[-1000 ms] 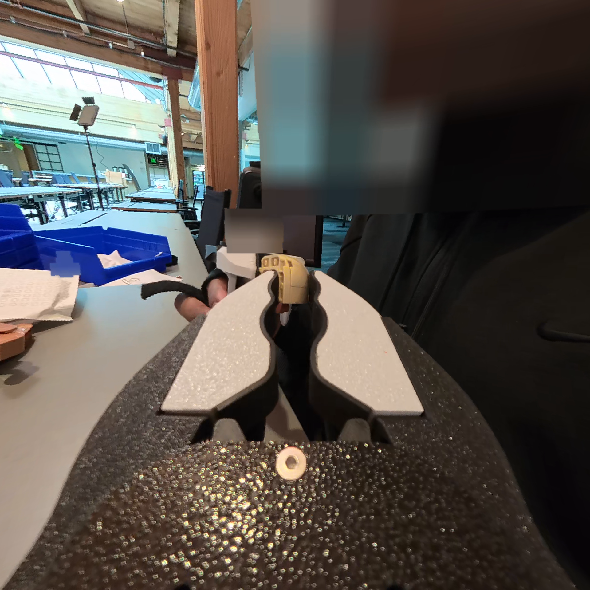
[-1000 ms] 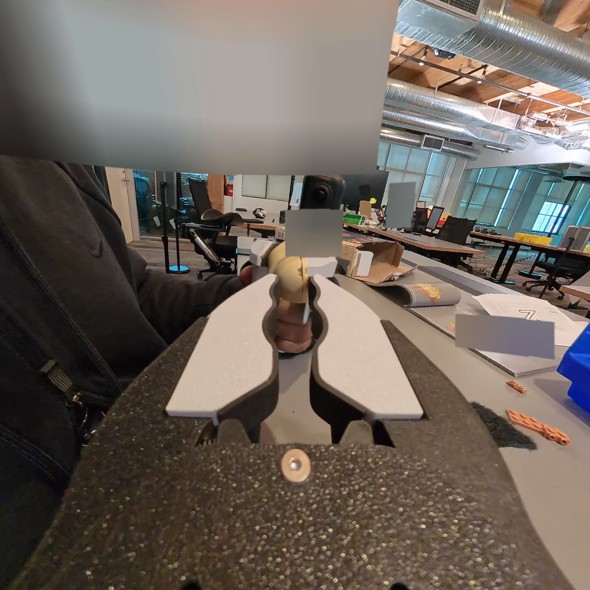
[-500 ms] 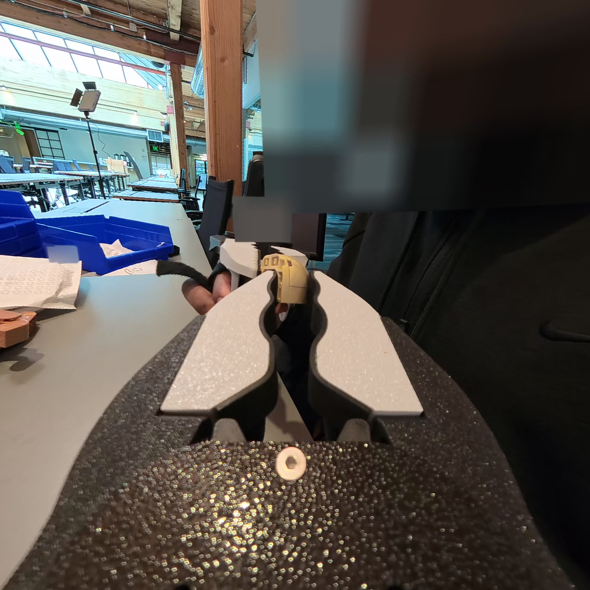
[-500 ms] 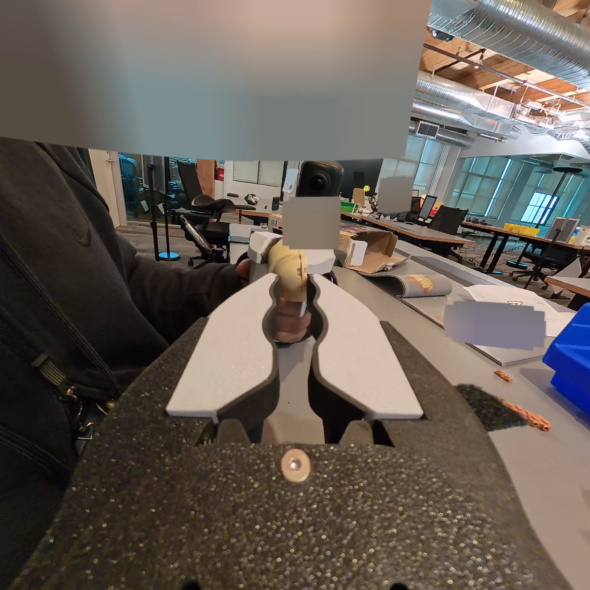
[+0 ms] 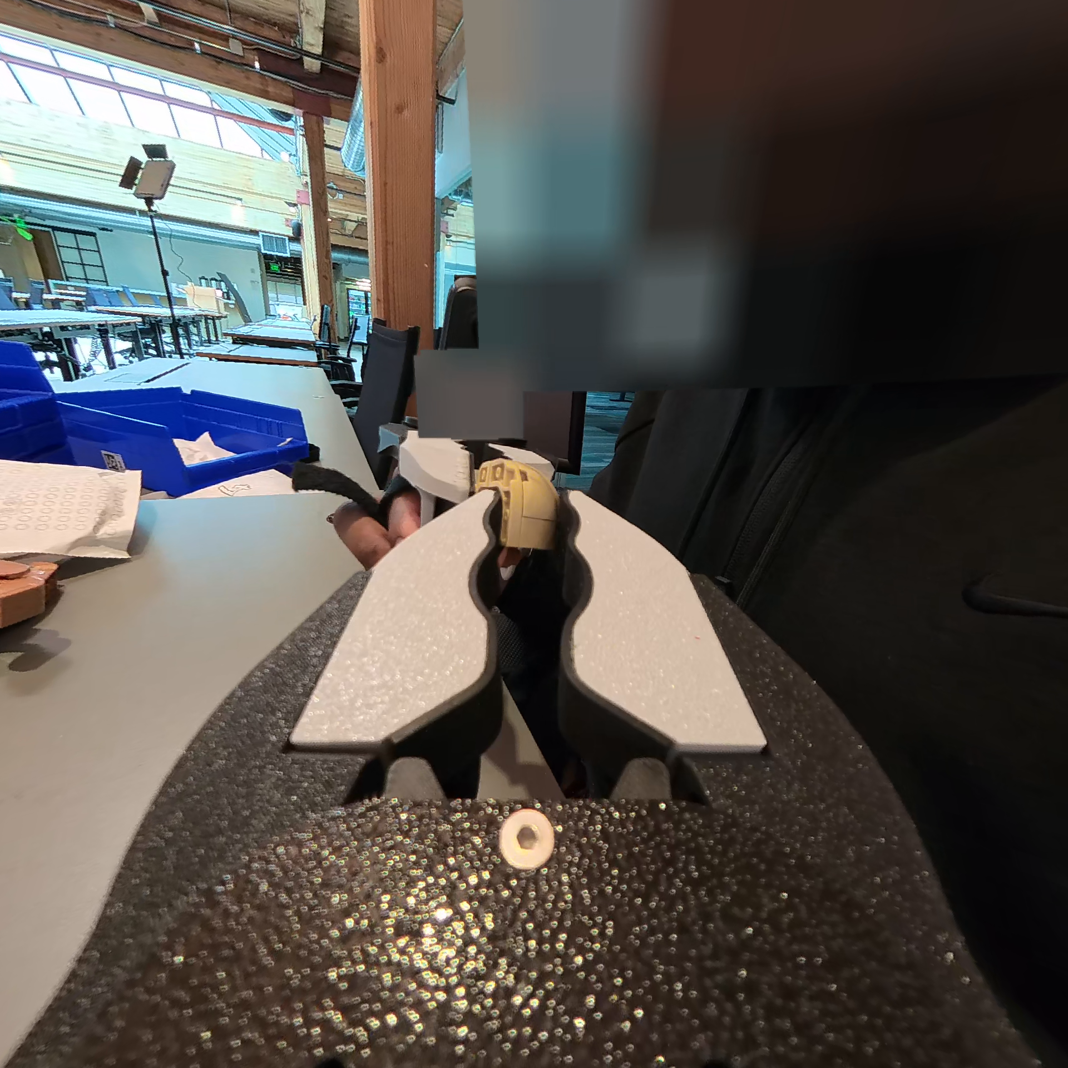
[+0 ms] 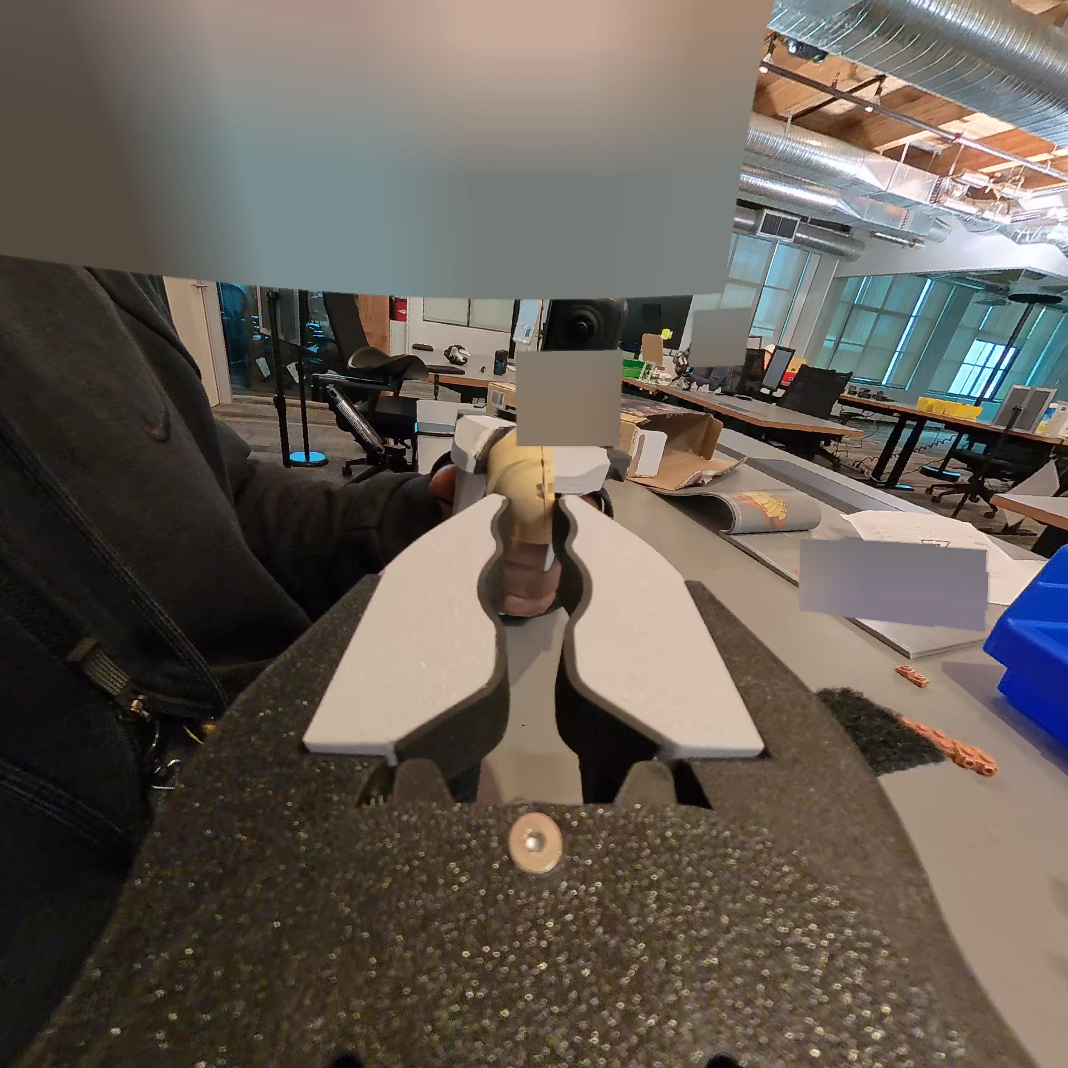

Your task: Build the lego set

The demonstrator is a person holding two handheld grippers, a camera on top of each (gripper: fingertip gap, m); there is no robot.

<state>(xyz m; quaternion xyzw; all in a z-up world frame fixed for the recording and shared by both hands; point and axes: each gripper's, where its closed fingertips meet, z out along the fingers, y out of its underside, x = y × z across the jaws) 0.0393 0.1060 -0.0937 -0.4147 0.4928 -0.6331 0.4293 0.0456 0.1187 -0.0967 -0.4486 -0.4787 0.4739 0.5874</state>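
Fingertips of the left hand-held gripper (image 5: 527,511) pinching a tan rounded lego piece (image 5: 523,508), raised off the grey tabletop (image 5: 173,624) just past its near edge, in front of a dark jacket (image 5: 867,578). Meeting it head-on from the far side, the right hand-held gripper (image 6: 529,508), likewise clamping the same tan lego piece (image 6: 523,491) between its tips. Showing beyond the piece in each wrist view, the white fingers of the opposite tool and part of a bare hand (image 6: 523,583). Lying on the tabletop toward the left edge, a brown lego assembly (image 5: 20,589) and a white perforated bag (image 5: 58,514), with a blue bin (image 5: 173,433) sitting behind them. Resting toward the right edge, flat orange lego plates (image 6: 948,748) beside a black fabric patch (image 6: 872,728), then another blue bin (image 6: 1034,647), an instruction booklet (image 6: 768,511) and a torn cardboard box (image 6: 676,445) farther back.
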